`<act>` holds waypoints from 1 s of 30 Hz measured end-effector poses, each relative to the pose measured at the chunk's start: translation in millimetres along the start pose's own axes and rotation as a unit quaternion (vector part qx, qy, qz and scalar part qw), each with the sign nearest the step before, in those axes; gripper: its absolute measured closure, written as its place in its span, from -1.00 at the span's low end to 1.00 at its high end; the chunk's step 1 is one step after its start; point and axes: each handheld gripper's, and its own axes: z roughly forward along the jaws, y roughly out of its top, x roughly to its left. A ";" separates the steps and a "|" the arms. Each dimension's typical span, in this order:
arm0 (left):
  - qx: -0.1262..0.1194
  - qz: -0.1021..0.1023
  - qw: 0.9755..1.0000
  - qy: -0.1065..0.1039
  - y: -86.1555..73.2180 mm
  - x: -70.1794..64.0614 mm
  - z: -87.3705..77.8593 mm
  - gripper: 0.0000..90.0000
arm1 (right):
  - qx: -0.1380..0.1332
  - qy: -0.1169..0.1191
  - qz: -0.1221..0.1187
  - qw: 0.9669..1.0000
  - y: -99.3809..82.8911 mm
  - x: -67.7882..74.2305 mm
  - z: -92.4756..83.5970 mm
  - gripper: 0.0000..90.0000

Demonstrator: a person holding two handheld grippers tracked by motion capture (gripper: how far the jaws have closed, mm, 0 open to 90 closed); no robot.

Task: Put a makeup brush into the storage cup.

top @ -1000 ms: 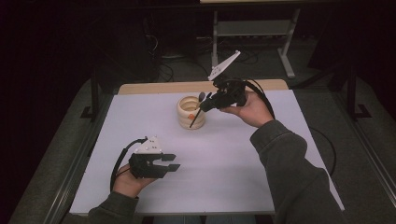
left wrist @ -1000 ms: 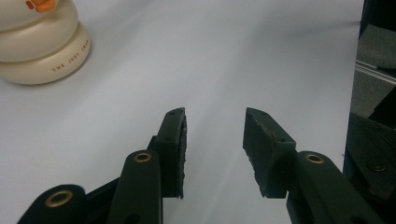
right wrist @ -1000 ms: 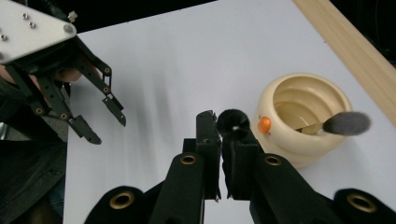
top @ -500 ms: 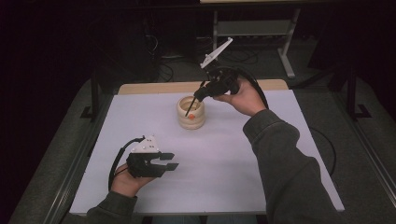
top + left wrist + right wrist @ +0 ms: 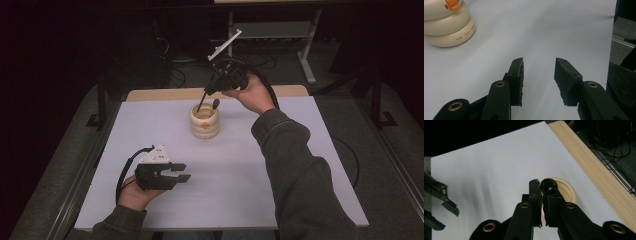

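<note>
High view: a cream ringed holder (image 5: 204, 121) stands toward twelve o'clock on the white worktop (image 5: 280, 200), near its wooden far edge (image 5: 165, 93). The right gripper (image 5: 209, 91) hovers above it, fingers clamped on a thin black stick (image 5: 201, 102). The left gripper (image 5: 181, 172) rests at seven o'clock, bare worktop around it.

Left gripper view: fingers apart, nothing between; holder (image 5: 447, 23) at eleven o'clock.

Right gripper view: fingers together above the holder's rim (image 5: 571, 190).
</note>
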 end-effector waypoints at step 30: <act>-0.001 -0.002 1.000 -0.003 1.0 1.4 -0.9 0.30 | 0.028 -0.023 0.035 0.999 -18.1 -15.7 32.8 0.88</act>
